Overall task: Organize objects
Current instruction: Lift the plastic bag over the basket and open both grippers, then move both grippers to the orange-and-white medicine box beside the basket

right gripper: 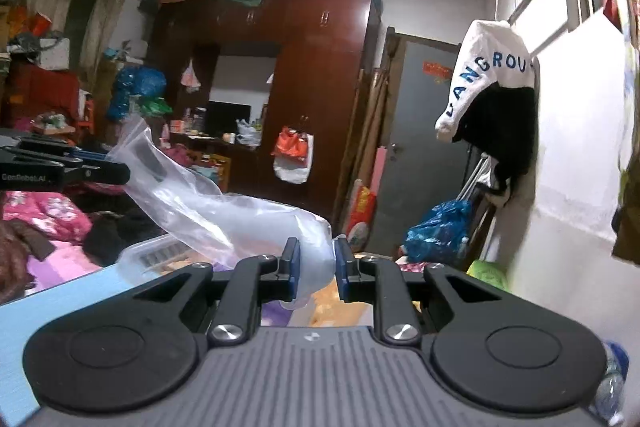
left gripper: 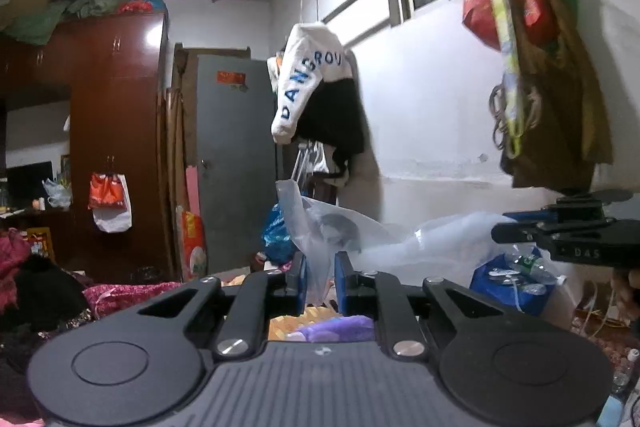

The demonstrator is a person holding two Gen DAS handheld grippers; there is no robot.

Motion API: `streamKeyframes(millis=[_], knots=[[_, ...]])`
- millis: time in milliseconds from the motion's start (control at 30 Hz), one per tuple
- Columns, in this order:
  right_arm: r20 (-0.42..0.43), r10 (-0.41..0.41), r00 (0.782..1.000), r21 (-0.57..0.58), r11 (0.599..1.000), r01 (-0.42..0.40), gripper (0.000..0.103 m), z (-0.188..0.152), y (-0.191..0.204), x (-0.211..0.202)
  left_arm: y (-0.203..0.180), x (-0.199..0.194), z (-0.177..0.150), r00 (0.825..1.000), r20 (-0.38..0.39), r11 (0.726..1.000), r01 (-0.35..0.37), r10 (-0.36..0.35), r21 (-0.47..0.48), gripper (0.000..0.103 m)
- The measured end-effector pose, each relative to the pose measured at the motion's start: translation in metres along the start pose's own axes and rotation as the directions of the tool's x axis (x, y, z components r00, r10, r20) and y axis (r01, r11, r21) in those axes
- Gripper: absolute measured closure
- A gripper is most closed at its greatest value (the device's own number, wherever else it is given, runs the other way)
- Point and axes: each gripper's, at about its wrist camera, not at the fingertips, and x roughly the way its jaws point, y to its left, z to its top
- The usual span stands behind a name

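Between the blue pads of the left claw [left gripper: 320,277] hangs a fold of clear plastic bag [left gripper: 320,227]; the jaws are pressed together on it, and film runs on below the pads. The right claw [right gripper: 314,273] likewise pinches the bag [right gripper: 224,211] at another part of its edge, its jaws nearly closed on a thicker bunch of film. Each claw thus holds the bag directly at its own tips, and both point close to level.

From the left claw, the bag stretches away to the right, toward the right claw [left gripper: 560,235], seen side-on at the frame edge. From the right claw, it stretches up and to the left, toward the left claw [right gripper: 80,169]. The bag's long axis therefore lies across, from one claw to the other, and neither hand is the nearer: both already grip it. A dark object [left gripper: 336,225] shows through the film near the left claw; what it is cannot be told.

Below and beyond, a clear bin [right gripper: 160,251] lies just under the bag, amid bedding. Farther off stand a wardrobe [right gripper: 320,67] and a grey door [right gripper: 420,147]. Judged from this, the next move turns on keeping the two grips apart so the mouth stays spread.
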Motion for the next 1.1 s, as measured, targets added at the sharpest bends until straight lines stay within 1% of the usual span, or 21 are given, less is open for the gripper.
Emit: streamKeyframes(millis=[67,133,167,233,367,467,500,533,567,600,633,667,700,733,800,900,967,1067,1100], knots=[[-0.025,-0.02,0.999,0.015,1.0,0.021,0.082,0.001,-0.005,0.022,0.006,0.02,-0.001,1.0,-0.029,1.0,-0.014,0.013,-0.013,0.086],[-0.054,-0.015,0.998,0.031,0.999,0.016,0.082,-0.006,-0.006,0.036,0.012,0.037,-0.008,0.997,-0.064,0.999,-0.033,0.031,-0.026,0.086],[-0.066,-0.017,0.998,0.036,0.999,0.019,0.082,-0.01,-0.007,0.039,0.014,0.042,-0.013,0.996,-0.079,0.999,-0.031,0.028,-0.034,0.086],[-0.09,-0.02,0.996,0.037,0.999,0.023,0.082,-0.018,-0.007,0.048,0.017,0.05,-0.023,0.994,-0.1,0.998,-0.036,0.031,-0.049,0.086],[-0.144,-0.012,0.989,0.057,0.998,0.02,0.082,-0.034,-0.009,0.065,0.02,0.06,-0.036,0.99,-0.135,0.998,-0.046,0.041,-0.037,0.086],[-0.155,-0.001,0.988,0.072,0.997,0.012,0.08,-0.042,-0.008,0.069,0.025,0.065,-0.041,0.988,-0.14,0.997,-0.068,0.062,-0.034,0.085],[-0.152,-0.001,0.988,0.082,0.997,0.013,0.075,-0.042,-0.01,0.069,0.024,0.064,-0.043,0.987,-0.137,0.996,-0.089,0.087,-0.01,0.078],[-0.147,-0.009,0.989,0.095,0.995,0.024,0.072,-0.043,-0.01,0.068,0.02,0.065,-0.046,0.982,-0.131,0.991,-0.131,0.135,0.035,0.058],[-0.134,-0.025,0.991,0.107,0.993,0.04,0.052,-0.044,-0.01,0.065,0.015,0.065,-0.049,0.975,-0.12,0.981,-0.178,0.187,0.081,0.046],[-0.134,-0.034,0.99,0.115,0.992,0.05,0.027,-0.044,-0.013,0.063,0.012,0.062,-0.051,0.971,-0.101,0.973,-0.204,0.215,0.112,0.029],[-0.125,-0.039,0.991,0.125,0.991,0.055,0.018,-0.043,-0.013,0.058,0.013,0.054,-0.053,0.975,-0.082,0.973,-0.199,0.209,0.114,0.021],[-0.105,-0.042,0.994,0.135,0.989,0.056,0.009,-0.044,-0.014,0.05,0.013,0.045,-0.052,0.981,-0.069,0.98,-0.175,0.182,0.099,0.02],[-0.088,-0.041,0.995,0.146,0.988,0.054,0.003,-0.044,-0.014,0.04,0.014,0.036,-0.052,0.986,-0.059,0.985,-0.152,0.157,0.084,0.02],[-0.081,-0.039,0.996,0.151,0.987,0.051,0.0,-0.045,-0.015,0.033,0.013,0.024,-0.052,0.991,-0.045,0.99,-0.122,0.126,0.071,0.02],[-0.074,-0.03,0.997,0.161,0.986,0.042,0.0,-0.048,-0.015,0.015,0.009,0.0,-0.058,0.996,-0.019,0.994,-0.086,0.087,0.068,0.02],[-0.061,-0.003,0.998,0.147,0.989,0.011,0.0,-0.064,-0.006,-0.014,-0.006,-0.026,-0.076,0.996,0.012,0.99,-0.093,0.092,0.107,0.016],[-0.076,0.007,0.997,0.145,0.989,0.004,0.0,-0.076,-0.001,-0.019,-0.013,-0.032,-0.092,0.994,-0.013,0.987,-0.11,0.112,0.116,0.014],[-0.12,0.092,0.989,0.191,0.979,-0.068,0.0,-0.097,0.005,-0.015,-0.014,-0.028,-0.11,0.995,-0.081,0.993,-0.049,0.057,0.106,0.014],[-0.13,0.118,0.984,0.207,0.974,-0.089,0.0,-0.101,0.004,-0.01,-0.014,-0.024,-0.113,0.994,-0.098,0.994,-0.043,0.054,0.102,0.014]])
